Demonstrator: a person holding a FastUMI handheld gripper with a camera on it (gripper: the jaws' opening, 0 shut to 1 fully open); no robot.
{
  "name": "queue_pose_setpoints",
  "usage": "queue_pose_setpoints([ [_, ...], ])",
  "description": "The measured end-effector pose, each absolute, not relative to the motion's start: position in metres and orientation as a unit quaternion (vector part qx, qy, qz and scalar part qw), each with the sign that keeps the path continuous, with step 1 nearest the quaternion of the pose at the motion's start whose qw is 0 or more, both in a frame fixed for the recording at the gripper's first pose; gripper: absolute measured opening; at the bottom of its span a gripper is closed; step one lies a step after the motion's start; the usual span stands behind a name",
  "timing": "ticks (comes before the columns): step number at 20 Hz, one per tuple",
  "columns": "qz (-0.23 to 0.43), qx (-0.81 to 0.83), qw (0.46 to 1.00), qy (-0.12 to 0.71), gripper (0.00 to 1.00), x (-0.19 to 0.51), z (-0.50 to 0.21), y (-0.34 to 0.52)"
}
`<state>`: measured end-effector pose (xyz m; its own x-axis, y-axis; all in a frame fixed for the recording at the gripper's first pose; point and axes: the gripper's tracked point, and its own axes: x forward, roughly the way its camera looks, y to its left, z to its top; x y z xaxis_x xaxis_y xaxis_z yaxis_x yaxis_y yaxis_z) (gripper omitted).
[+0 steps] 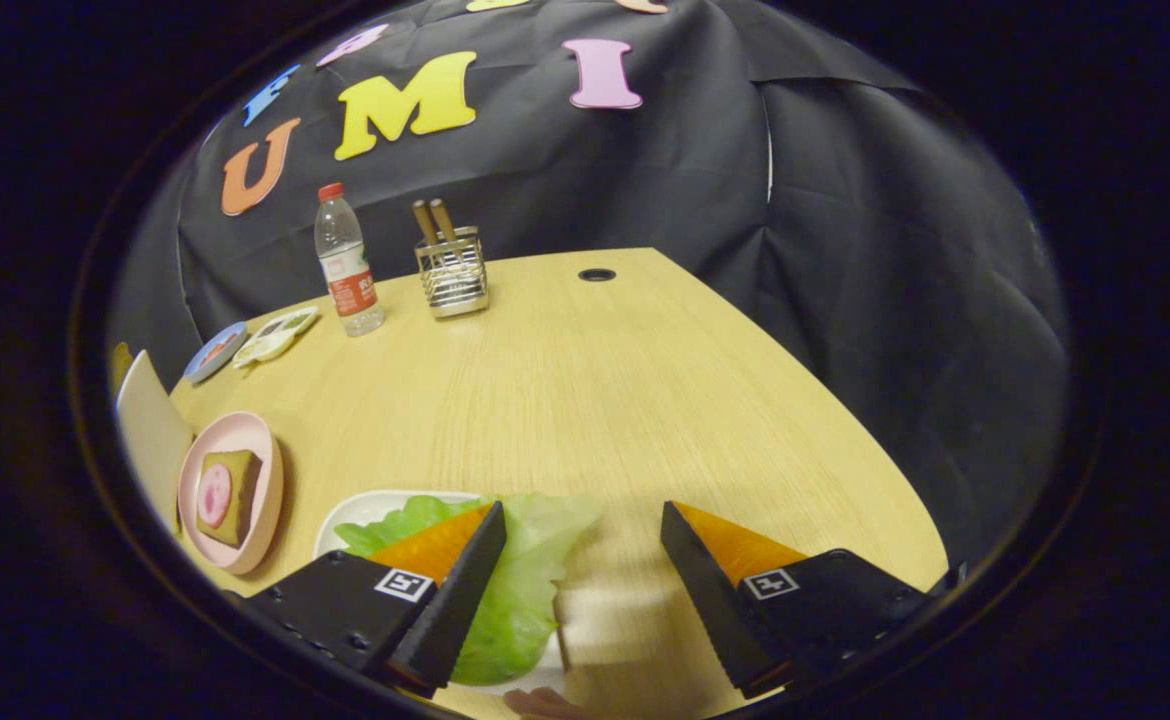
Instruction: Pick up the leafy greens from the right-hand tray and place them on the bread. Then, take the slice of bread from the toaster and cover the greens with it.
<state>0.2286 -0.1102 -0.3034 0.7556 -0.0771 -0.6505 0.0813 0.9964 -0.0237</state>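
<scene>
Gripper view puts the tool (582, 530) low over the near edge of the wooden tabletop (595, 400), its two fingers spread wide apart and gripping nothing. Bare wood lies in most of the gap between them. The leafy greens (525, 580) lie on a white tray (370, 507) under and just beside the left finger (450, 600); the leaf spills past that finger's inner edge into the gap, while the right finger (710, 590) stands well clear of it, over the wood. Whether the left finger touches the leaf cannot be told. At the very near edge, between the fingers, a small part of a hand (545, 703) shows.

Left of the white tray sits a pink plate (265, 500) carrying a slice of bread (235, 495) with a round pink slice of meat (213, 495) on top. Just beyond it, further left, stands a pale cream object (150, 430), cut off at its side.

Farther back on the left lie a small blue plate (213, 352) and a pale dish (278, 335) close together. Beyond them a clear water bottle (347, 262) with a red cap stands upright, and beside it a metal wire holder (453, 272) holds two wooden handles. A dark round hole (596, 274) sits in the tabletop near its far edge.
</scene>
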Motion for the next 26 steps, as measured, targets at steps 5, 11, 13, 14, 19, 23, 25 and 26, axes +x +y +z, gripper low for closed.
queue_pose_setpoints([
  [5,-0.046,-0.046,0.94,0.335,0.56,0.229,-0.299,-0.102],
  [11,-0.057,-0.062,0.939,0.333,0.09,0.226,-0.291,-0.098],
  [13,-0.06,-0.073,0.939,0.33,0.01,0.222,-0.283,-0.099],
  [14,-0.056,-0.072,0.94,0.327,0.01,0.22,-0.278,-0.098],
  [19,-0.046,-0.066,0.951,0.298,0.01,0.209,-0.241,-0.09],
  [23,-0.034,-0.067,0.957,0.279,0.01,0.202,-0.215,-0.077],
  [25,-0.031,-0.068,0.961,0.267,0.01,0.199,-0.202,-0.071],
  [26,-0.029,-0.069,0.962,0.261,0.01,0.197,-0.196,-0.066],
])
